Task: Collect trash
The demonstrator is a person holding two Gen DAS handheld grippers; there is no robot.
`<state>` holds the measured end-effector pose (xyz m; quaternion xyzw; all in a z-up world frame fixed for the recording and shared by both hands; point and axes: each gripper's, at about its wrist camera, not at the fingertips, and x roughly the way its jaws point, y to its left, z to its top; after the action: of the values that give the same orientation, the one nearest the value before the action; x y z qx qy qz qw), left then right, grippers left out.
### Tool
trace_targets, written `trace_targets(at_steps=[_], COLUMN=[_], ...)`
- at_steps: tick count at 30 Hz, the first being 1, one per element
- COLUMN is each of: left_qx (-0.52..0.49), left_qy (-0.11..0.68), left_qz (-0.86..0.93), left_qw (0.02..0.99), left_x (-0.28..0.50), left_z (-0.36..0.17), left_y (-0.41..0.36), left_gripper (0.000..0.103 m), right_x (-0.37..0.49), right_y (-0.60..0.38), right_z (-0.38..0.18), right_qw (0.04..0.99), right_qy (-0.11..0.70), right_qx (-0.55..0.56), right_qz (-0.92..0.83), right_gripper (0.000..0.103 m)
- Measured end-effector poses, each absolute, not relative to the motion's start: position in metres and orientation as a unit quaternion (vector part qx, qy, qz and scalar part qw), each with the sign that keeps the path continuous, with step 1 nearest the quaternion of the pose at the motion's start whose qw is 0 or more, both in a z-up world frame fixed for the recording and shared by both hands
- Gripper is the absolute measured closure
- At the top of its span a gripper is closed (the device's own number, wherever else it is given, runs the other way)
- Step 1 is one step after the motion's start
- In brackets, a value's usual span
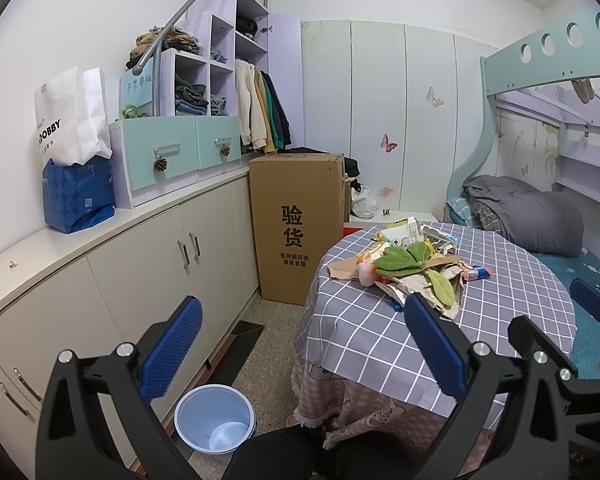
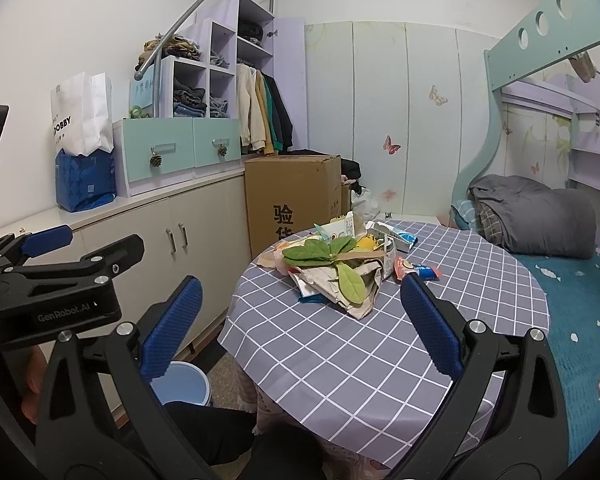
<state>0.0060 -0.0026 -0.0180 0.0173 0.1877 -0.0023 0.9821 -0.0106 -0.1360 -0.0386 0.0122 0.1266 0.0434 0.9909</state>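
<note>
Left wrist view shows the left gripper (image 1: 302,354) and right gripper (image 2: 300,328) both gaping, holding nothing, short of the trash pile (image 1: 412,270) on the checked table (image 1: 380,344) — a blue bin (image 1: 215,418) stands below, by white cabinets (image 1: 148,276) and a cardboard box (image 1: 298,226).

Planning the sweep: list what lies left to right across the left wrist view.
Blue gift bag → mint drawers → hanging jackets → cardboard box → trash pile on the round table → grey duvet.

Trash pile (image 2: 340,268) on checked table (image 2: 340,352)
</note>
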Motion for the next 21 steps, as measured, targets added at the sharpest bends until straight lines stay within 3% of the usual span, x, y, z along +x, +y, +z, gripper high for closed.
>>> trace_targets(at_steps=[21], left_qx=[0.021], left_qy=[0.205], left_qz=[-0.002], left_qw=[0.979], left_x=[0.0125], left_z=[-0.0159], left_y=[0.0004], left_gripper=[0.004], right_x=[-0.0071], right_y=[-0.1348], right_z=[-0.0397], right_qw=[0.988], right_qy=[0.148], right_qx=[0.017], right_qz=[0.046], right_gripper=[0.006])
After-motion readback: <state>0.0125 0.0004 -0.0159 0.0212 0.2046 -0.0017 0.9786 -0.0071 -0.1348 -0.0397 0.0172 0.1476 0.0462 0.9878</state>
